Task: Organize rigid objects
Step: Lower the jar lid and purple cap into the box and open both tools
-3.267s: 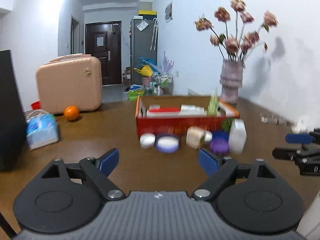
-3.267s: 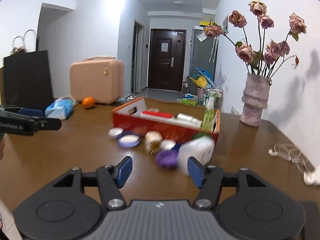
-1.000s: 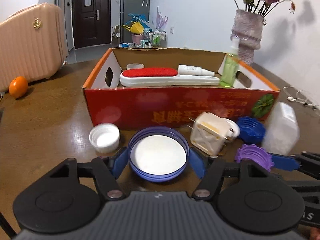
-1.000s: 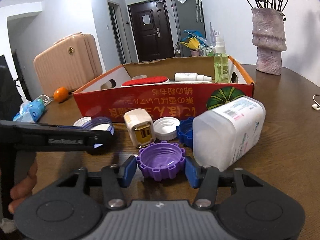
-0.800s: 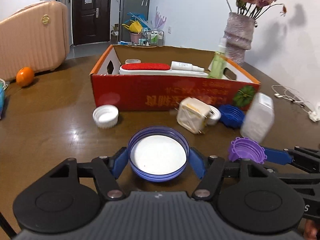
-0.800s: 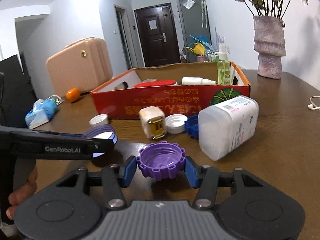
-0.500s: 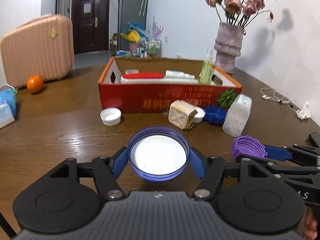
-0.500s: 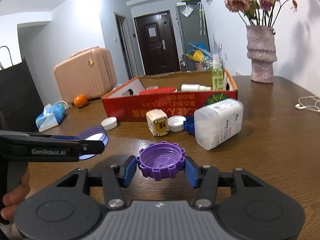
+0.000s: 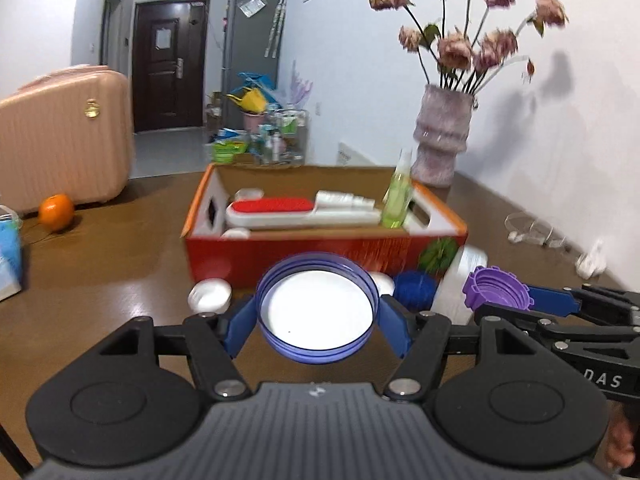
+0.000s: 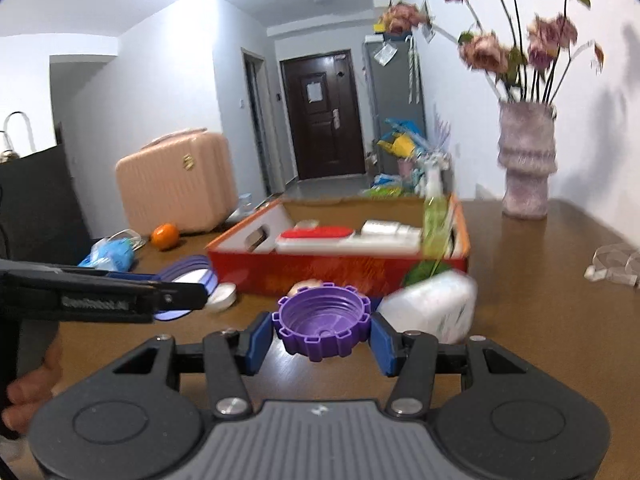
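Observation:
My left gripper (image 9: 317, 318) is shut on a blue-rimmed lid with a white inside (image 9: 316, 308), held in the air in front of the red cardboard box (image 9: 320, 254). My right gripper (image 10: 323, 338) is shut on a purple toothed cap (image 10: 322, 326), also in the air short of the box (image 10: 340, 274). The purple cap also shows in the left wrist view (image 9: 498, 294), and the blue lid in the right wrist view (image 10: 188, 276). The box holds a red-topped brush (image 9: 276, 210), a white tube and a green spray bottle (image 9: 398, 196).
On the brown table in front of the box lie a white cap (image 9: 210, 294), a dark blue cap (image 9: 414, 286) and a white plastic jar on its side (image 10: 430, 308). A vase of dried roses (image 9: 442, 140) stands behind right. An orange (image 9: 56, 208), a pink suitcase and a tissue pack are at the left.
Both grippers closed on their lids on the table, then lifted them. Over the last half second both rose higher and moved toward the box.

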Tool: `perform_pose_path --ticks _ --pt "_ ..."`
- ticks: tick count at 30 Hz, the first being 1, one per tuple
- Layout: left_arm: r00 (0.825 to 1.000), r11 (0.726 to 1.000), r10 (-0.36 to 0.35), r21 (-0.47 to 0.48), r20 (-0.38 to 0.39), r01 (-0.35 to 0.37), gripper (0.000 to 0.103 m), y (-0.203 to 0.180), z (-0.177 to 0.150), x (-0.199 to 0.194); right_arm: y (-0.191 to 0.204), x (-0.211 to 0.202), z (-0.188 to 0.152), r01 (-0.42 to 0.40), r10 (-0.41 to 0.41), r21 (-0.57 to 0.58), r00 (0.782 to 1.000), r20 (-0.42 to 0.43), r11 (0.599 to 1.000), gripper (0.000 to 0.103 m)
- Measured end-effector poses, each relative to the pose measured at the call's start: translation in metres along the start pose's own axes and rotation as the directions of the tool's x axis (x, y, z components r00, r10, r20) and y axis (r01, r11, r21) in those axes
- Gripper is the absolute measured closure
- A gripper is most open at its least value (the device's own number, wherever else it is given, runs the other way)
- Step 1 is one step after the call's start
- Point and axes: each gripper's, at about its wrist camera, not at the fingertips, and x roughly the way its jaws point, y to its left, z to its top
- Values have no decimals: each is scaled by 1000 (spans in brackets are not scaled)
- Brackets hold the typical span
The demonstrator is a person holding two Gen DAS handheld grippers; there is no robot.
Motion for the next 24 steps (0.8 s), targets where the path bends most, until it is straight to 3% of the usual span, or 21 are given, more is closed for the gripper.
perform_pose_path --ticks 4,10,19,24 --pt "999 999 -40 8 -21 40 36 10 43 43 -23 36 40 -12 11 -11 1000 -9 1000 52" --pt "991 1000 -10 22 -137 13 36 29 86 134 -74 131 82 14 -10 26 989 -145 1000 52" --pt "964 998 48 46 -261 -37 36 42 99 228 -102 223 99 39 -40 -9 945 -323 999 52" --pt "960 997 60 71 -274 -42 35 41 90 241 -99 240 97 53 -64 -41 940 -335 998 51"
